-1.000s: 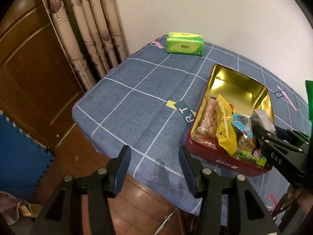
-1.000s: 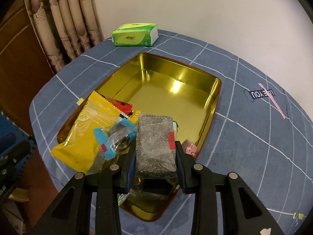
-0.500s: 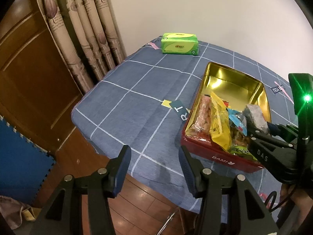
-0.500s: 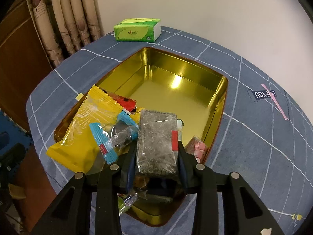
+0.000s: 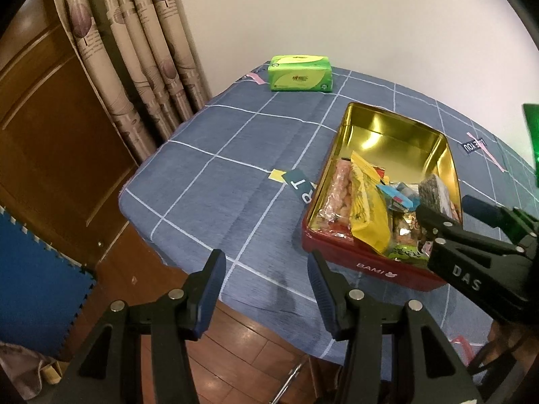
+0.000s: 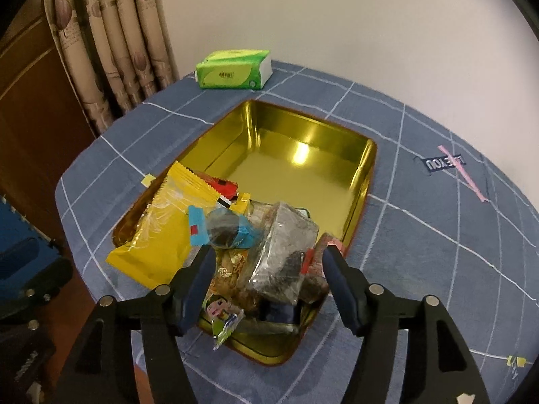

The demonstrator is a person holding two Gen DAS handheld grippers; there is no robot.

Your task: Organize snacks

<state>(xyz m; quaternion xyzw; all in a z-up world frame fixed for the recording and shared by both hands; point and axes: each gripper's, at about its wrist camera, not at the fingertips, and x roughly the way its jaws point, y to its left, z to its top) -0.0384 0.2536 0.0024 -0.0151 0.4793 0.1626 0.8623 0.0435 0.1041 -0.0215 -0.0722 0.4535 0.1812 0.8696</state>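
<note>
The left wrist view looks down from beside the table edge; the right wrist view hangs close above the tin (image 6: 365, 175). Both share the tin (image 5: 340, 155) and tissue pack (image 5: 299, 73).

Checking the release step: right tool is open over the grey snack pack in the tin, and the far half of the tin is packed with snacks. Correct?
Not quite. The right wrist view shows the far half of the tin bare gold; the snacks pile at the near end. The right tool is opening, pads clear of the grey snack pack.

You've got loads of room in the far half of the gold tin (image 6: 303, 155); the near half is jammed with snack packets (image 6: 235, 245). Only the green tissue pack (image 6: 234, 69) sits on the tablecloth (image 5: 215, 181) beyond.
</note>
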